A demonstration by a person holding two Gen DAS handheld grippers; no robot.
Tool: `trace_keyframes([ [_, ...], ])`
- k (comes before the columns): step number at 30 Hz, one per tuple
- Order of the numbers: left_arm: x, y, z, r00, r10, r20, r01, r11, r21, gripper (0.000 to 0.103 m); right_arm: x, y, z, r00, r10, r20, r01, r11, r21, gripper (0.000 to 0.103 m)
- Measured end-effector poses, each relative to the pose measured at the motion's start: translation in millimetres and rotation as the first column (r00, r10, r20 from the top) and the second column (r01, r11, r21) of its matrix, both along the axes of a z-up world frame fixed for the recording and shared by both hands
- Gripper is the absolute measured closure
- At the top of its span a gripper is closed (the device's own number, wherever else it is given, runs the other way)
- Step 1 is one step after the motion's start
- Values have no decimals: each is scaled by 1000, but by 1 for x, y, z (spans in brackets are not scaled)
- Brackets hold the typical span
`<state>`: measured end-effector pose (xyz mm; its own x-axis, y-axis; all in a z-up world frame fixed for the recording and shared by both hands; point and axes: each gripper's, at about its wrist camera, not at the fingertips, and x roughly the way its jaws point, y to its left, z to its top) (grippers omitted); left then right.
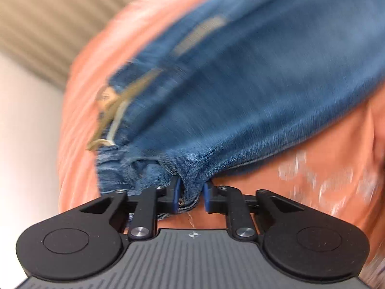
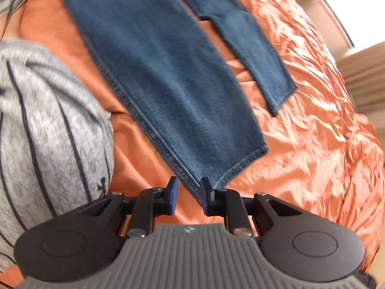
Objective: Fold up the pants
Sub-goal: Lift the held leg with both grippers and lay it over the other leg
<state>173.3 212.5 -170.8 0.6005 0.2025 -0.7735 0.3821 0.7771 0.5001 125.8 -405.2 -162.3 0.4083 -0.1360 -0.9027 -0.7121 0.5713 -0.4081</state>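
Observation:
Blue denim pants lie on an orange bed cover. In the left wrist view, my left gripper [image 1: 191, 196] is shut on a bunched fold of the pants [image 1: 240, 91] at the waist end, near a tan label and drawstring; the view is motion-blurred. In the right wrist view, my right gripper [image 2: 189, 197] has its jaws around the hem corner of the nearer pant leg [image 2: 173, 77], the right pad touching the hem and a gap showing on the left. The second leg [image 2: 255, 48] lies apart, further right.
The orange bed cover [image 2: 312, 120] is wrinkled and spreads all around. A grey striped garment [image 2: 48, 120] lies at the left of the right wrist view. A pale wall and ribbed curtain [image 1: 43, 24] show beyond the bed.

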Motion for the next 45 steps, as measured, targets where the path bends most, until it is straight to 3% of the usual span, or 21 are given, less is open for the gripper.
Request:
trace_keyframes([
  [7, 10, -14, 31, 992, 122, 44, -120, 992, -47, 93, 15, -3, -43, 987, 137, -86, -141, 989, -49, 88],
  [15, 19, -15, 35, 975, 220, 33, -218, 974, -55, 93, 12, -7, -60, 980, 193, -52, -195, 980, -45, 92],
  [21, 17, -15, 49, 958, 273, 92, -264, 959, -103, 94, 16, -16, -13, 991, 60, 119, -64, 998, 29, 100],
  [24, 18, -12, 67, 944, 297, 147, -276, 950, -148, 95, 22, -25, 22, 972, -13, 233, -7, 997, 83, 103],
  [28, 21, -11, 106, 924, 307, 227, -267, 945, -190, 95, 34, -32, 78, 925, -95, 368, 41, 988, 152, 103],
  [32, 44, -8, 144, 905, 328, 269, -267, 933, -240, 95, 73, -39, 116, 893, -207, 399, 118, 964, 237, 103],
  [35, 78, -13, 157, 904, 328, 273, -271, 936, -226, 96, 114, -39, 123, 880, -262, 397, 168, 952, 257, 103],
  [41, 157, -22, 149, 922, 315, 225, -281, 945, -170, 96, 213, -35, 95, 881, -318, 351, 244, 940, 240, 103],
  [45, 215, -22, 123, 932, 312, 184, -291, 947, -133, 95, 287, -32, 66, 885, -338, 319, 276, 935, 225, 103],
])
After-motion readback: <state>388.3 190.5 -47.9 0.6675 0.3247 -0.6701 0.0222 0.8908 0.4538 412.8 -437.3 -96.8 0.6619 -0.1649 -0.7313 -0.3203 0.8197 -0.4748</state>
